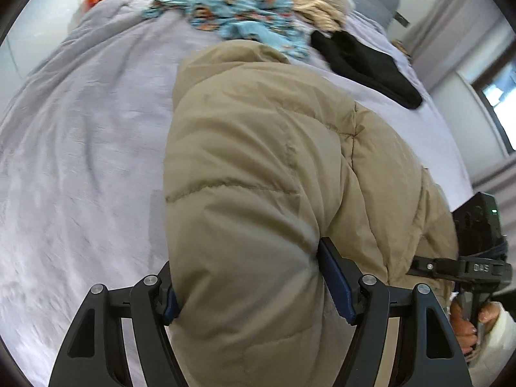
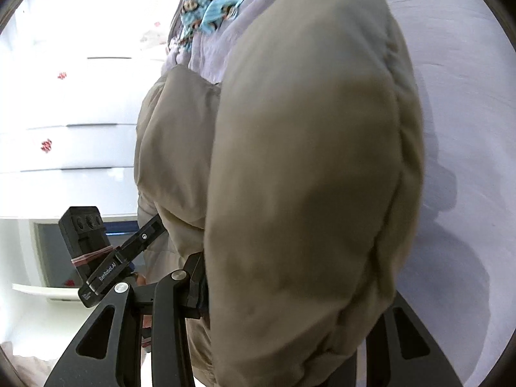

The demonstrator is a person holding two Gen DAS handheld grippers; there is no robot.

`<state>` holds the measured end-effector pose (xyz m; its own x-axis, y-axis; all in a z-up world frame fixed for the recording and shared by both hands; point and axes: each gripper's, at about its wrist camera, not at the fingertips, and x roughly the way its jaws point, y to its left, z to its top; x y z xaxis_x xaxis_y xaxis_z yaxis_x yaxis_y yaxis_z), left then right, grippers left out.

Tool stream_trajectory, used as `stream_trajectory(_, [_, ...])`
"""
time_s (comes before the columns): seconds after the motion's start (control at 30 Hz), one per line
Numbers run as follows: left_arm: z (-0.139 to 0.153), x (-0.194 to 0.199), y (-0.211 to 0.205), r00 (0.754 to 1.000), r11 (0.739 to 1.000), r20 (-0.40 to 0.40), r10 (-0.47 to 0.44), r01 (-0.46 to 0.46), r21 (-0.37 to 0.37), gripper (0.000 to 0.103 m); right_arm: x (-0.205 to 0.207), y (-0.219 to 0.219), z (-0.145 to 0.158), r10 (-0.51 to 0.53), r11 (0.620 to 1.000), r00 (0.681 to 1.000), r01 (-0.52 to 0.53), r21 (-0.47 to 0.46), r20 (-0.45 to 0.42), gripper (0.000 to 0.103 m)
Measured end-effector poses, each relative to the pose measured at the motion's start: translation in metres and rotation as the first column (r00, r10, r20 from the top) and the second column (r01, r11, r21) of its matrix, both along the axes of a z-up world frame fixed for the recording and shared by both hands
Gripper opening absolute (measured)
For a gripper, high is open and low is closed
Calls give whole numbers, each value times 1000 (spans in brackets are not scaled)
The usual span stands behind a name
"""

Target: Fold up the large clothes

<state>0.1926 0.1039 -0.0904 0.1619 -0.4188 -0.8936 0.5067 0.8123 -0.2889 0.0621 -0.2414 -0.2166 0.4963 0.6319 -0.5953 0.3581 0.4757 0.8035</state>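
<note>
I had the left gripper [image 1: 258, 293] clamped on the jacket [image 1: 274, 177], which lay on the bed [image 1: 80, 161]. The right gripper [image 2: 290, 290] pinched it too; blue cloth [image 1: 238, 9] sat at 12 o'clock.

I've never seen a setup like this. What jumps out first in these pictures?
A big puffy tan coat fills both views, gripped between the pads of the left claw and bulging over the right claw. Behind it on the pale bed cover lie a blue patterned garment and a black one.
</note>
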Motion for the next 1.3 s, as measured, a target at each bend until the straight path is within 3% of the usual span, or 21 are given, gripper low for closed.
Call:
stream_trajectory(0.13, [-38,19,9,999,999,-17,37,-37,-20,78,16,-3,-15,21,999,1000,-22,-39,-22,45])
stream_trajectory(0.3, [-55,14,6,999,999,12,31,-31,-24,86,-3,-30,-39,-15,999,995,10,-46,-103,59])
stream_trajectory(0.43, [-56,15,6,999,999,14,41,-41,-17,87,1,-43,-21,-66,992,984,46,-122,-165,62])
stream_trajectory(0.53, [-55,14,4,998,998,17,54,-54,-13,87,-22,-52,17,-128,956,976,74,-283,-175,61])
stream_trajectory(0.63, [-54,8,4,997,997,32,76,-76,-4,87,-53,-43,71,-159,896,982,99,-432,-105,42])
stream_trajectory(0.7, [-53,4,0,995,996,53,88,-89,11,87,-65,-24,97,-132,900,990,95,-425,-58,34])
stream_trajectory(0.8, [-51,0,-4,992,994,73,98,-101,31,87,-50,54,113,-41,920,998,22,-391,-41,33])
stream_trajectory(0.87, [-48,0,-5,992,993,69,104,-107,40,87,-36,96,103,33,907,995,-68,-416,-89,32])
stream_trajectory(0.93, [-41,1,-1,993,992,59,107,-110,53,87,-30,119,95,67,868,986,-134,-478,-156,27])
stream_trajectory(1.0, [-29,-4,7,993,993,63,102,-105,51,87,-36,122,69,39,834,971,-161,-528,-235,11])
stream_trajectory(1.13, [-4,-25,40,992,997,104,71,-73,12,87,-55,100,52,-43,850,964,-103,-517,-263,8])
stream_trajectory(1.3, [-28,-48,60,997,997,66,39,-43,60,87,-68,78,36,-74,856,957,-83,-511,-280,7])
